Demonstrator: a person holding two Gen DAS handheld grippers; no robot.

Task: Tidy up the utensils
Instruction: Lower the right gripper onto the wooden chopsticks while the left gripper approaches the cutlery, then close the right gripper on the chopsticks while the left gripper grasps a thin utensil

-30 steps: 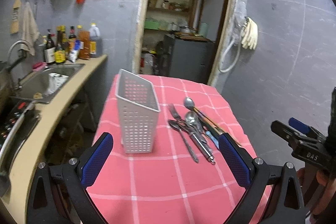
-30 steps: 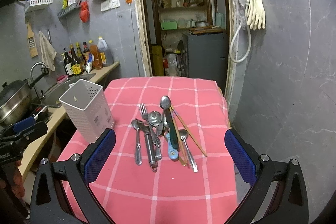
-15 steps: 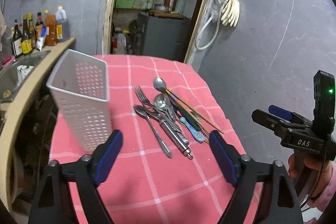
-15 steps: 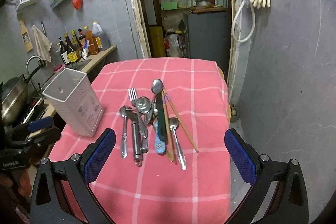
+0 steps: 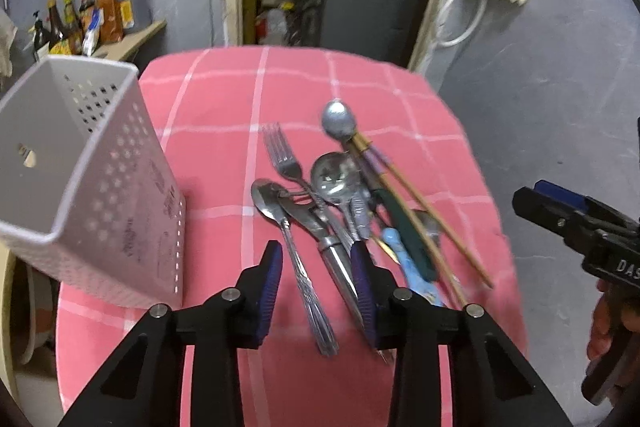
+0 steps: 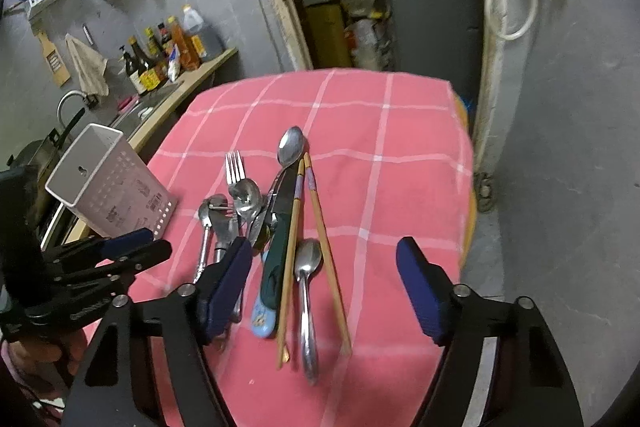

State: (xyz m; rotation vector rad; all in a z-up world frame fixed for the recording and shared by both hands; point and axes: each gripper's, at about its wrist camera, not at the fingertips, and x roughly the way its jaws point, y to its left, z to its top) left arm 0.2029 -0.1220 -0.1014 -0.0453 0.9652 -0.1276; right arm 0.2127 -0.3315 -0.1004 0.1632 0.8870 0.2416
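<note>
Nearest, our left gripper (image 5: 316, 273): its jaws have just been closing and now stand narrowed but not clamped, astride the handles of a patterned-handle spoon (image 5: 298, 263) and a thick-handled steel utensil (image 5: 340, 267); no pad presses either, so we judge this a line-up for a first pick. Our right gripper (image 6: 324, 281): jaws also just closing, wider apart, open over a small spoon (image 6: 306, 291) and a pair of wooden chopsticks (image 6: 326, 255), gripping nothing. Next out, the utensil pile itself, loose on the pink checked tablecloth (image 5: 248, 115) that covers the surface, handles mostly toward us, which suits a grasp from this side: a fork (image 5: 282, 157), a round-bowled spoon (image 5: 334, 177), a dark green-handled knife (image 6: 280, 231), a light blue handle (image 6: 262, 317), and farthest, an oval spoon (image 6: 291, 147). To the left of the pile stands the white perforated utensil holder (image 5: 100, 195), upright and apparently empty, well placed to receive them. The left view looks into the holder's mouth and shows the right gripper at its edge; the right view alone shows the knife blade, the small spoon entire, and beyond the surface a sink tap (image 6: 70, 103) and sauce bottles (image 6: 160, 55).
</note>
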